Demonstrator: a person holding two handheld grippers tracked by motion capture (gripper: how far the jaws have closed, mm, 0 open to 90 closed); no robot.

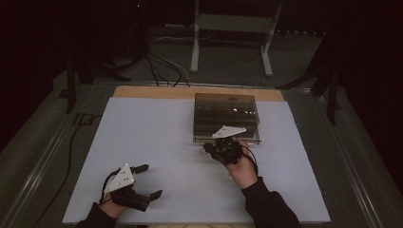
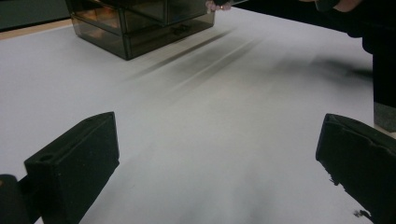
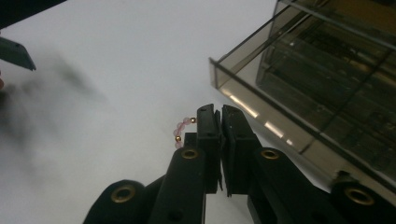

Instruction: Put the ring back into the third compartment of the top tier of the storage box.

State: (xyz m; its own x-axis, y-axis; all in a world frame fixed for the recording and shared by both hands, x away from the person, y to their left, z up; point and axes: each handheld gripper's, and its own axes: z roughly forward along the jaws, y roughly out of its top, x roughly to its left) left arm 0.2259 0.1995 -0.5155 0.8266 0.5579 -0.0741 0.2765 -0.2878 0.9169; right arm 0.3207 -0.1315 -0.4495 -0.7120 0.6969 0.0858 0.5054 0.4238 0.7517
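A smoked clear drawer box (image 1: pixel 227 118) stands on the white mat (image 1: pixel 157 142) at centre right. In front of its near edge, my right gripper (image 1: pixel 209 148) is shut. In the right gripper view its jaws (image 3: pixel 219 112) are pressed together on a short string of pink and gold beads (image 3: pixel 181 128) that curls out to their left, with the box (image 3: pixel 327 93) close on the right. My left gripper (image 1: pixel 153 180) rests at the mat's near left corner with its jaws wide open and nothing between them (image 2: pixel 219 158). From there the box (image 2: pixel 140 23) and the beads (image 2: pixel 217 5) show far off.
The mat lies on a wooden table (image 1: pixel 142 91) whose edge shows at the back. Behind the table stand a white metal frame (image 1: pixel 233 28) and loose cables (image 1: pixel 161 66) on the floor. A dark sleeve (image 2: pixel 380 56) shows at the right in the left gripper view.
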